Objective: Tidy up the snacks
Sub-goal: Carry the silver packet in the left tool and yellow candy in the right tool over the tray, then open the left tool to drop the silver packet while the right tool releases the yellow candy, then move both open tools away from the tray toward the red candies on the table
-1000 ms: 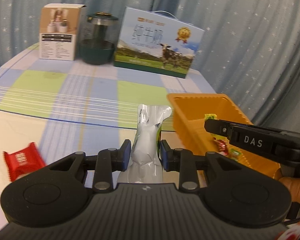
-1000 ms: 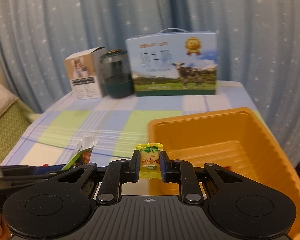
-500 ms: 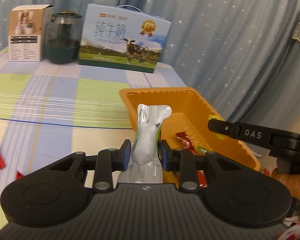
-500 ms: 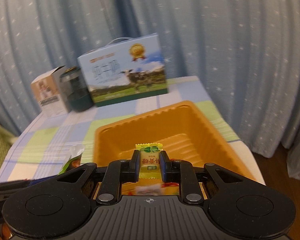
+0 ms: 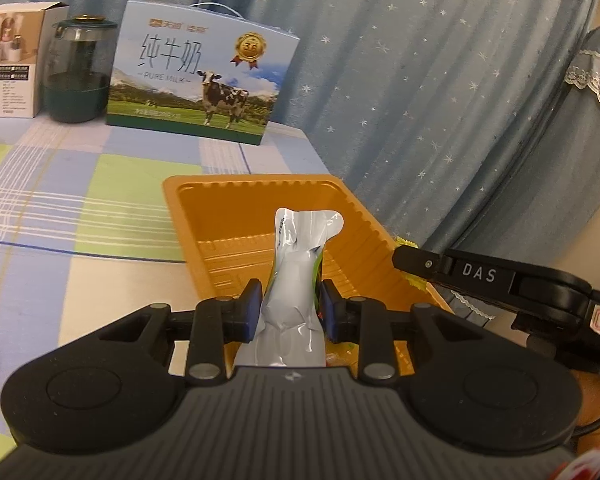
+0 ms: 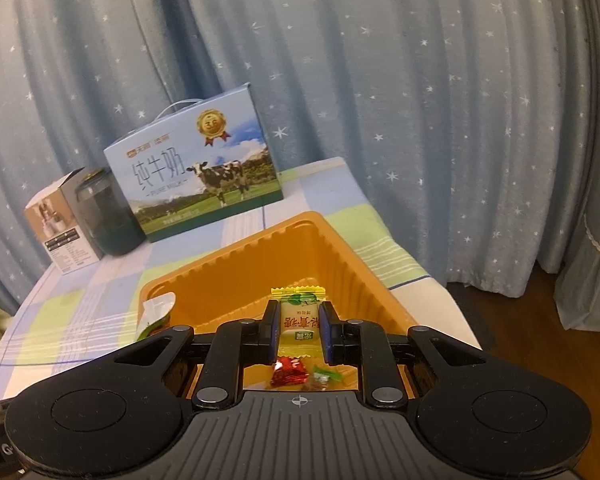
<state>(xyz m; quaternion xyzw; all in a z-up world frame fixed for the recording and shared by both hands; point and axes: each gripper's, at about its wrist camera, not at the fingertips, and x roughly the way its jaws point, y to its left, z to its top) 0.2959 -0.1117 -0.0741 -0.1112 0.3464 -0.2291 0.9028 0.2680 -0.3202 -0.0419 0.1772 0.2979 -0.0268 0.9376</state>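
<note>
Left wrist view shows my bench (image 5: pixel 100 184), with the orange tray (image 5: pixel 256 184) near its right edge. My left claw (image 5: pixel 290 306) clenches a silver pouch (image 5: pixel 296 276) and my right claw (image 6: pixel 299 330) a yellow candy (image 6: pixel 299 320), both over the tray's open middle, ready for dropping.

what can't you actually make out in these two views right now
- Left wrist view: the near floor of the orange tray, hidden by the silver pouch and the left claw.
- Left wrist view: the yellow candy, mostly covered by the right claw's finger.
- Right wrist view: the small wrappers in the tray, partly behind the right claw.
- Right wrist view: the pouch's body, hidden by the claw.
- Both views: fine print on the white box, too small.
</note>
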